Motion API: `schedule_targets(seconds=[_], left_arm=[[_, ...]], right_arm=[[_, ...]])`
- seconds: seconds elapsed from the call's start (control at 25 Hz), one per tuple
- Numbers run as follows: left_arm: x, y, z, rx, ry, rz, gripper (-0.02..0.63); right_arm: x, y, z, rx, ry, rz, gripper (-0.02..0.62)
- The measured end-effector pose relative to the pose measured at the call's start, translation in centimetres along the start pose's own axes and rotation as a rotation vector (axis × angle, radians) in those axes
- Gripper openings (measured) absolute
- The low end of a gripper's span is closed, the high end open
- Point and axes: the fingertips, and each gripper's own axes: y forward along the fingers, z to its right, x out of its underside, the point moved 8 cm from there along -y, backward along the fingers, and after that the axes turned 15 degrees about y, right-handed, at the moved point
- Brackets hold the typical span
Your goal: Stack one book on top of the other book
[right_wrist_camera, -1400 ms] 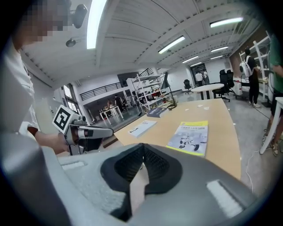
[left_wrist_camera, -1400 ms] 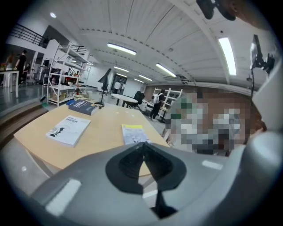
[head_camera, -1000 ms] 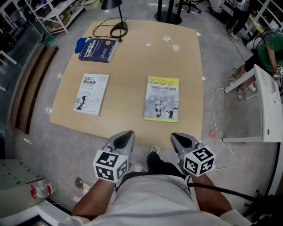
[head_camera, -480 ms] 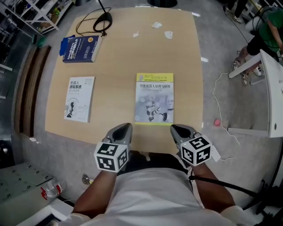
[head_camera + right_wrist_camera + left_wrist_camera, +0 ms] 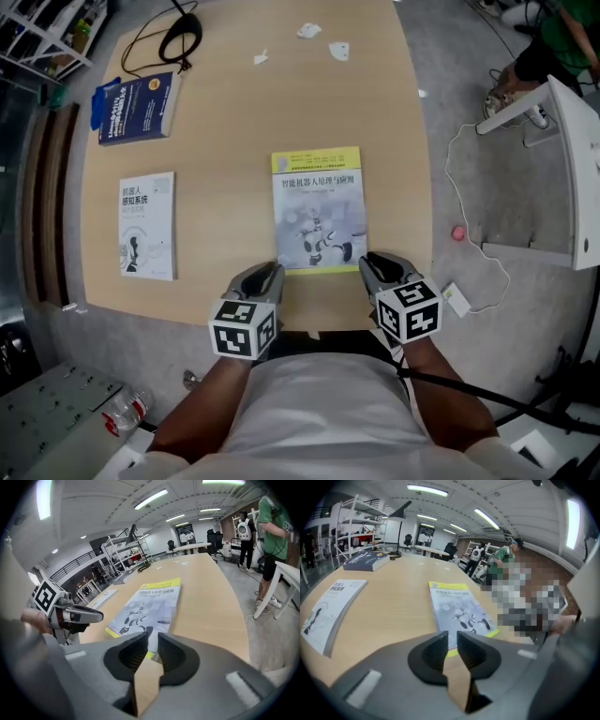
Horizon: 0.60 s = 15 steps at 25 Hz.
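Note:
A book with a yellow-banded cover (image 5: pixel 318 208) lies flat in the middle of the wooden table (image 5: pixel 225 141), close to the near edge. A white book (image 5: pixel 147 225) lies to its left, and a thicker dark blue book (image 5: pixel 139 106) at the far left. My left gripper (image 5: pixel 267 277) hovers over the near edge by the yellow book's near left corner, and my right gripper (image 5: pixel 371 264) by its near right corner. Both sets of jaws have just been opening to a narrow gap, with nothing between them. The yellow book (image 5: pixel 459 609) (image 5: pixel 147 604) lies just ahead of the left gripper (image 5: pixel 452 639) and right gripper (image 5: pixel 153 639).
A lamp base with a black cable (image 5: pixel 178 37) and paper scraps (image 5: pixel 309 30) sit at the table's far end. A white table (image 5: pixel 572 169) stands to the right, with a person in green (image 5: pixel 553 37) beyond it. A bottle (image 5: pixel 122 410) lies on the floor.
Both grippers have come down and forward from in front of the table to its near edge, at the yellow book's near corners. Their jaws now show a small gap.

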Motion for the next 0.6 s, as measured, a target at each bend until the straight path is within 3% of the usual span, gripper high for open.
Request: schedule_targets(seconds=[0.16, 0.28, 0.6], left_arm=[[0.4, 0.9, -0.6, 0.025, -0.022, -0.026, 0.115], [0.8, 1.8, -0.8, 0.051, -0.044, -0.044, 0.159], [1.5, 3.2, -0.4, 0.064, -0.065, -0.05, 0.141]], right_arm=[[0.4, 0.9, 0.4, 0.036, 0.037, -0.032, 0.118], [0.2, 1.4, 0.6, 0.061, 0.043, -0.023, 0.13], [0.6, 2.2, 0.7, 0.076, 0.063, -0.03, 0.132]])
